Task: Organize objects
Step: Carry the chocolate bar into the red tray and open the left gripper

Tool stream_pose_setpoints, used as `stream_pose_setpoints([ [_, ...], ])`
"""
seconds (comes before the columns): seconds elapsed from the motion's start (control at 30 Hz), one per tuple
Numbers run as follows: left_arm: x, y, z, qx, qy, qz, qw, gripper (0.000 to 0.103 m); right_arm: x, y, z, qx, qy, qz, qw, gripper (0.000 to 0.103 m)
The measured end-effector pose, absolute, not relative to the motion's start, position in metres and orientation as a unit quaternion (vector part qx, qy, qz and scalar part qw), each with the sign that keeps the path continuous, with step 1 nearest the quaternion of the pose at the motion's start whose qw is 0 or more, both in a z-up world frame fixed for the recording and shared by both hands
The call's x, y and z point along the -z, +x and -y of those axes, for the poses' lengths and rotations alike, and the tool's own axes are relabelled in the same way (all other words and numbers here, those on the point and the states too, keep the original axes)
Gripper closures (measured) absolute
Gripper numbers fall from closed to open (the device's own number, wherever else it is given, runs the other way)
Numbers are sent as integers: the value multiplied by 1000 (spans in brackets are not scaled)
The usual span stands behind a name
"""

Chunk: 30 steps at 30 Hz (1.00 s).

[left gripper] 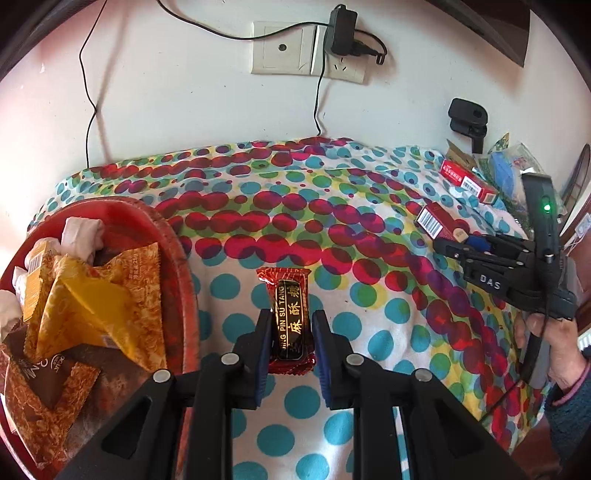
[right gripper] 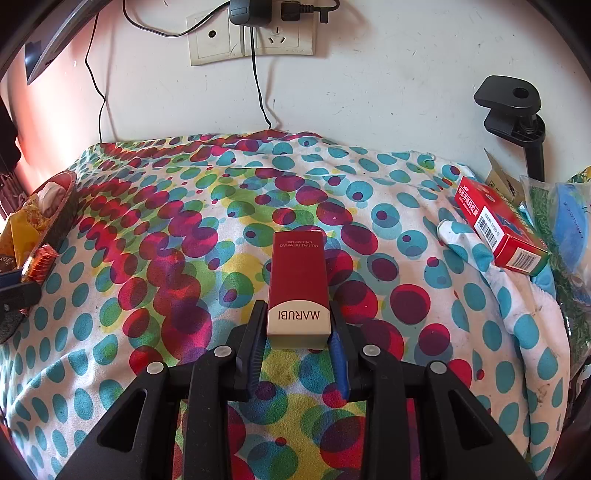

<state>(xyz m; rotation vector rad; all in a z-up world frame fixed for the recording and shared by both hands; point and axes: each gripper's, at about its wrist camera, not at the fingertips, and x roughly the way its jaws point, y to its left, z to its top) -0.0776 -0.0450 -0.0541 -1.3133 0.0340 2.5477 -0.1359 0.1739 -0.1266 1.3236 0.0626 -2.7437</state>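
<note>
My left gripper (left gripper: 290, 325) is shut on a red and black wrapped candy (left gripper: 290, 317), which lies lengthwise between the fingers just right of the red tray (left gripper: 173, 236). My right gripper (right gripper: 298, 317) is shut on the near end of a dark red MARUBI box (right gripper: 298, 280); the box points away over the dotted cloth. The same box (left gripper: 439, 221) and the right gripper (left gripper: 452, 240) show at the right of the left wrist view. The left gripper and its candy (right gripper: 38, 262) show at the left edge of the right wrist view.
The red tray holds several yellow and brown snack packets (left gripper: 92, 295). A red medicine box (right gripper: 498, 225) lies at the far right among bags (right gripper: 569, 221). A black clamp stand (right gripper: 517, 114) stands by the wall. Sockets with cables (right gripper: 255, 33) are on the wall behind.
</note>
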Motion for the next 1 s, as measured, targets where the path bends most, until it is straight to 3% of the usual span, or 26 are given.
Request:
stream_pose_setpoints([
  [1.0,29,-25,205,-902,-424,84,-19,81,126,-136,-174,899,434,-23,45,73],
])
